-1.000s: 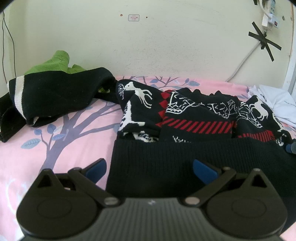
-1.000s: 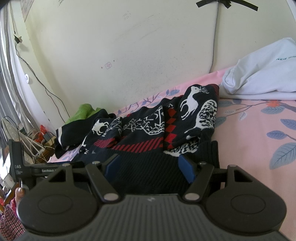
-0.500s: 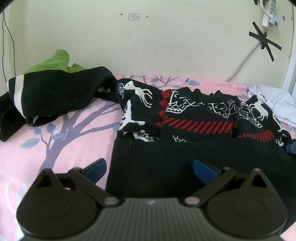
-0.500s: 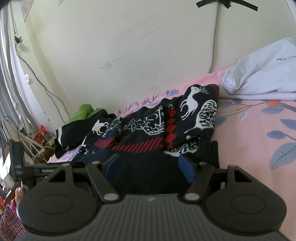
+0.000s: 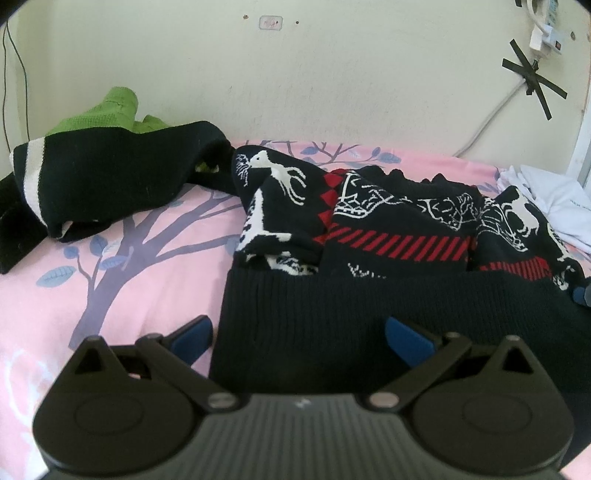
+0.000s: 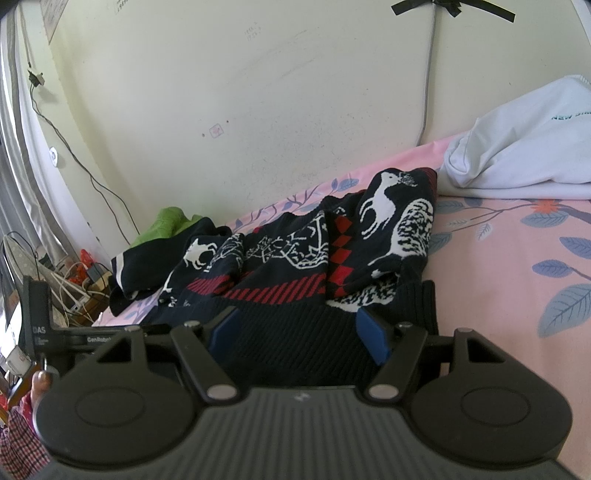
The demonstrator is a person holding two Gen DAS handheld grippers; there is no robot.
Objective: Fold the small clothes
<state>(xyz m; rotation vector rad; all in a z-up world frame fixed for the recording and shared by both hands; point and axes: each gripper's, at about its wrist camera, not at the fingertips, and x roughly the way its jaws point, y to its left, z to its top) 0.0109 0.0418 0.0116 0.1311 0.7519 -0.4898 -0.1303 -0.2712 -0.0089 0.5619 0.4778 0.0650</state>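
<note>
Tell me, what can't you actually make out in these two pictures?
- Near hem of the reindeer sweater: both views, hidden behind each gripper's body.
- Green and black garment: left view, its left end cut off by the edge.
- White garment: right view, printed lettering cut off by the edge.
- Wall sticker: too small to read.

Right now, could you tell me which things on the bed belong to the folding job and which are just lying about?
Part of the job:
- reindeer sweater, ribbed hem toward both grippers
- left gripper, open
- right gripper, open

Lying about:
- black and green garment, possibly next
- white garment
- cables beside the bed
</note>
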